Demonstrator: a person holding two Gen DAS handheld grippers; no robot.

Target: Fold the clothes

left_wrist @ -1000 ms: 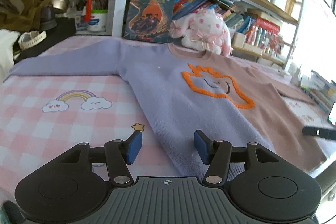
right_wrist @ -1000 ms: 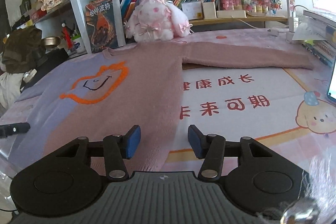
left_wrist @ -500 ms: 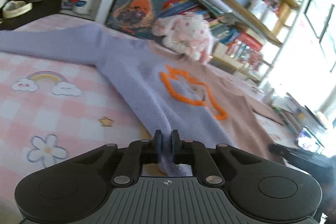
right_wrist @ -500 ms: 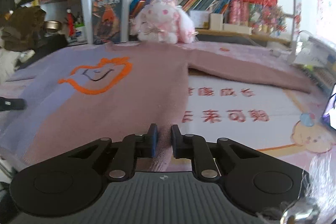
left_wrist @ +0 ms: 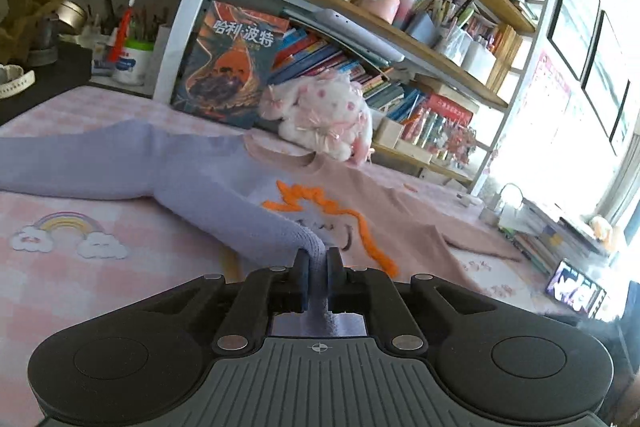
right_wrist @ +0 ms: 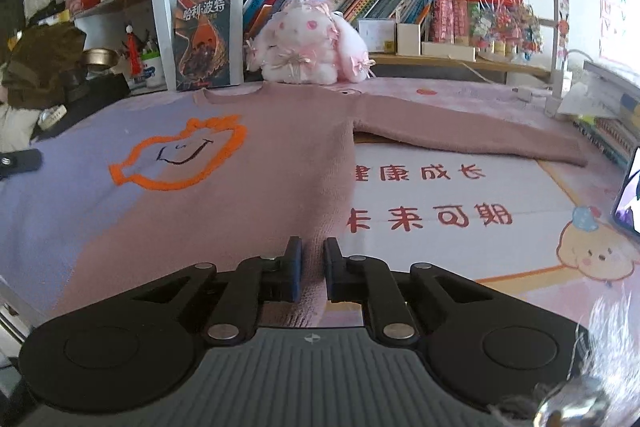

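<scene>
Gripping: left gripper (left_wrist: pixel 318 263) has its pads pressed together on the lilac hem corner of the sweater (left_wrist: pixel 224 179), and the knit rises in a ridge from the mat into the jaws.
Gripping, other side: right gripper (right_wrist: pixel 311 261) is clamped on the pink hem corner of the sweater (right_wrist: pixel 260 163); cloth shows between the blue pads (right_wrist: pixel 296 259).
Lie of the garment: it stretches straight ahead of both tongs, hem nearest, collar farthest by the plush rabbit (right_wrist: pixel 308 43).
Long axis: hem to collar runs away from the tongs; the sleeves run crosswise, lilac sleeve (left_wrist: pixel 72 163) to the left, pink sleeve (right_wrist: pixel 472 131) to the right.
Nearer hand: each holds its own corner, neither nearer; the likely fold carries the hem forward toward the collar.
Surface: pink play mat (right_wrist: pixel 460 227), flat beneath the sweater.
Count: one sweater, two sleeves, two grippers, one orange outlined motif (right_wrist: pixel 180 155), one rabbit, one lit phone (right_wrist: pixel 628 195) at the right edge.
</scene>
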